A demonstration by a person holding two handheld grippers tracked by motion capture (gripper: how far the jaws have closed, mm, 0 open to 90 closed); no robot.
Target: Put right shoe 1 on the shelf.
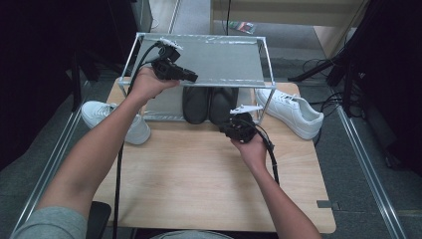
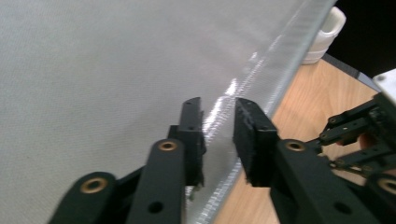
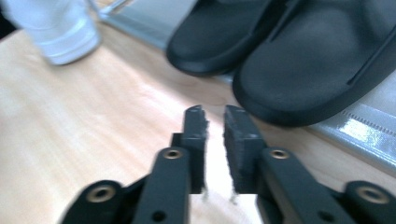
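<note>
Across the middle of the high view lies the wooden surface [image 1: 199,174], and on its far half stands a metal-framed rack [image 1: 268,74] with a grey mesh top shelf. Under that shelf, at the centre of the frame, sits a pair of black slides [image 1: 209,104], toes toward the person, resting on the rack's lower level. One white sneaker [image 1: 293,112] lies at the right of the rack on the surface; another white sneaker [image 1: 107,117] lies at the left, partly behind the person's left forearm.

Upper left of centre, the left gripper [image 1: 191,76] hovers over the front left part of the top shelf; in the left gripper view its jaws stand a narrow gap apart with nothing between them, just above the shelf's shiny front edge. Just right of centre, the right gripper [image 1: 230,130] sits low before the slides; in the right gripper view its jaws are likewise narrowly parted and empty, pointing at the nearer black slide [image 3: 308,70], close but not touching.
</note>
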